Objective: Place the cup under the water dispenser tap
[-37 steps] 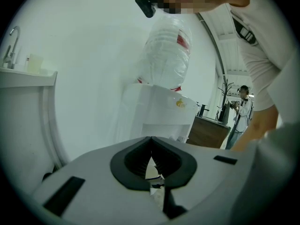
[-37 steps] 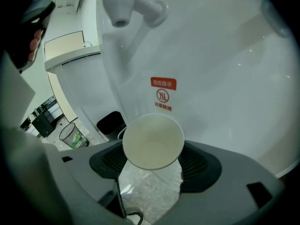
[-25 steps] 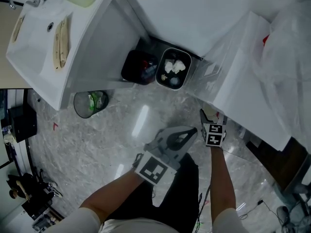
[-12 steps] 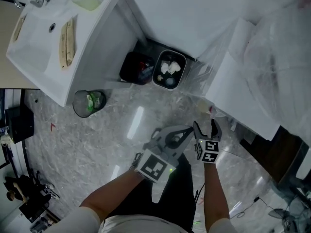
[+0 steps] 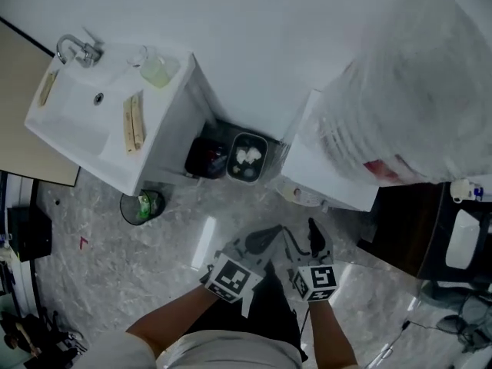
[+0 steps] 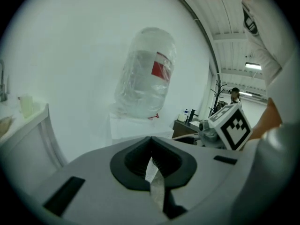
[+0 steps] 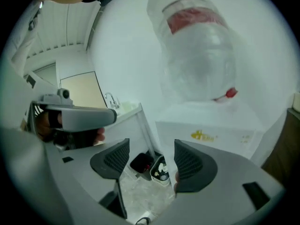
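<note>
Left gripper (image 6: 151, 167): clenched; only a thin pale sliver between its pads, nature unclear.
Right gripper (image 7: 147, 156): released, empty, drawn back from the water dispenser (image 5: 319, 171) since 1 second ago.
Beyond right gripper, at dispenser's foot: pale round item (image 5: 295, 194), possibly the cup; if so, placement likely done. Seen in head view only.
Farther, in right gripper view only: yellow logo (image 7: 204, 136) on dispenser's front.

"What stands around the white sink (image 5: 77, 125)?"
"A plain white wall (image 5: 254, 44) behind it, and a grey marbled floor (image 5: 100, 260) below, with a streak of reflected light."
"And beside it?"
"A black bin (image 5: 206, 158) just right of it, a small round bin (image 5: 141, 206) at its front, and a dark cabinet (image 5: 407, 229) far right."
</note>
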A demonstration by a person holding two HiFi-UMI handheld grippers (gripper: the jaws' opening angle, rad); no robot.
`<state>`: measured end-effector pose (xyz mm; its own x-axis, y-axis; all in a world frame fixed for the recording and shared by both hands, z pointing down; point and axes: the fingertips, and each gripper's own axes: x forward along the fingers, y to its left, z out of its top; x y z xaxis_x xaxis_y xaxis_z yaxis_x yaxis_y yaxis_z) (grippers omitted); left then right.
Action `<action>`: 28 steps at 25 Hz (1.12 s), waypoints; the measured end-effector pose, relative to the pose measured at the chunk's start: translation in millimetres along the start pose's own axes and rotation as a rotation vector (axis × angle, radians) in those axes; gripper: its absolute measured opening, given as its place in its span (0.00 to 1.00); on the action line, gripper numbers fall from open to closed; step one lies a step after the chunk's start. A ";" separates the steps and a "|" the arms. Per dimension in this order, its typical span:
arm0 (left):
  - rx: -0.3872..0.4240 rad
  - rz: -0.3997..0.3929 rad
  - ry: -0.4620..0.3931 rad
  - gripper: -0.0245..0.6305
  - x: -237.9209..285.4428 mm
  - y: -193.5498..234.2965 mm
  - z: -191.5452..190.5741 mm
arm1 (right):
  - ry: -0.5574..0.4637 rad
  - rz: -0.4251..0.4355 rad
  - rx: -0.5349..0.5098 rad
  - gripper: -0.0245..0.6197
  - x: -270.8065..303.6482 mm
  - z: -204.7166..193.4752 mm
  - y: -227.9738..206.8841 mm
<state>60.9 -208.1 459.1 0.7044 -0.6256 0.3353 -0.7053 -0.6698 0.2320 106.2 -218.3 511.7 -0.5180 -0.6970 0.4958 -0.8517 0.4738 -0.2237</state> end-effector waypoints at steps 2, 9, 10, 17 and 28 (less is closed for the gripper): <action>0.011 -0.005 -0.003 0.05 -10.3 -14.3 23.4 | -0.034 0.013 -0.004 0.50 -28.0 32.0 14.6; 0.010 -0.038 -0.018 0.05 -65.9 -60.1 78.1 | -0.162 -0.009 -0.003 0.23 -119.9 111.5 67.5; 0.001 -0.044 -0.017 0.05 -73.0 -64.3 81.9 | -0.173 -0.015 0.003 0.19 -128.1 117.8 73.7; 0.004 -0.064 -0.065 0.05 -92.0 -81.8 124.4 | -0.211 -0.072 0.026 0.06 -162.8 144.9 82.2; 0.052 -0.041 -0.096 0.05 -91.1 -82.5 148.0 | -0.210 -0.056 -0.037 0.06 -169.8 169.6 83.5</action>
<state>66.7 -155.1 274.2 0.7386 -0.6311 0.2371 -0.6726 -0.7139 0.1950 109.6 -151.6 266.4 -0.4781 -0.8177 0.3205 -0.8783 0.4478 -0.1678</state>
